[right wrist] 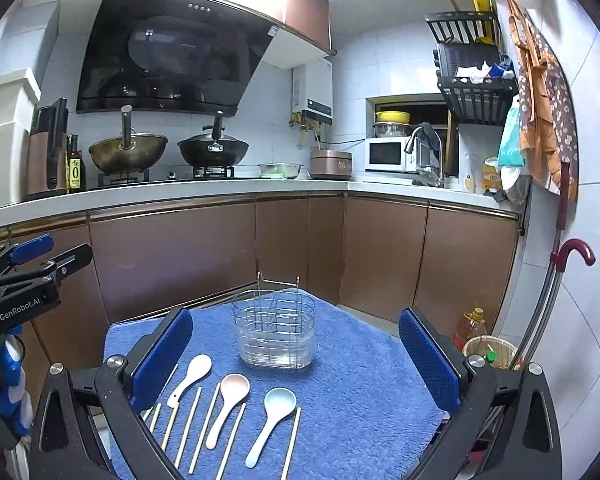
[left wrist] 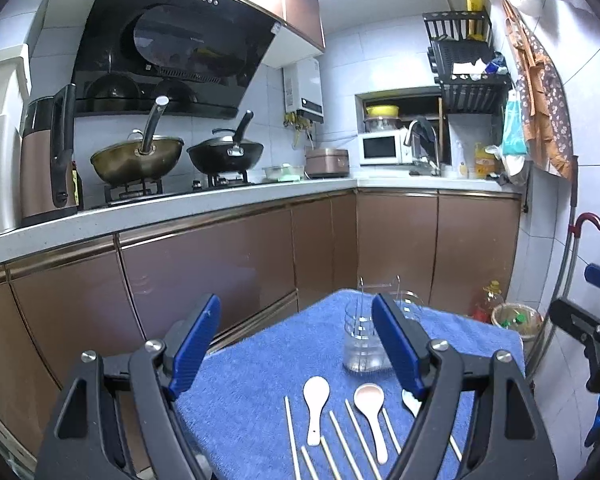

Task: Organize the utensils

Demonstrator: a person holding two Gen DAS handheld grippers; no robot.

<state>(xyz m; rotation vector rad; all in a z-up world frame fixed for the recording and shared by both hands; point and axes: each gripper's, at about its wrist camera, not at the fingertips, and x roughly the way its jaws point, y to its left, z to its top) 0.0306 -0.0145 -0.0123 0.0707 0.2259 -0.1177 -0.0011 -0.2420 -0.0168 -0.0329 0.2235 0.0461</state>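
Two woks stand on the hob: a brass wok (right wrist: 128,154) at 9 o'clock of a black wok (right wrist: 213,151). A range hood (right wrist: 172,52) hangs above them. An oil bottle (right wrist: 75,166) stands beside a kettle (right wrist: 46,148). A microwave (right wrist: 388,155) sits at 3 o'clock of a rice cooker (right wrist: 331,164). A red-handled umbrella (right wrist: 572,256) leans against the wall near a wicker bin (right wrist: 490,350).

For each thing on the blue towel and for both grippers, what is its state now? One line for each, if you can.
left gripper: open, holds nothing
right gripper: open, holds nothing
utensil holder: upright, empty
white spoon: lying flat, bowl up
pink spoon: lying flat, bowl up
blue spoon: lying flat, bowl up
chopsticks: lying flat between the spoons
blue towel: spread flat
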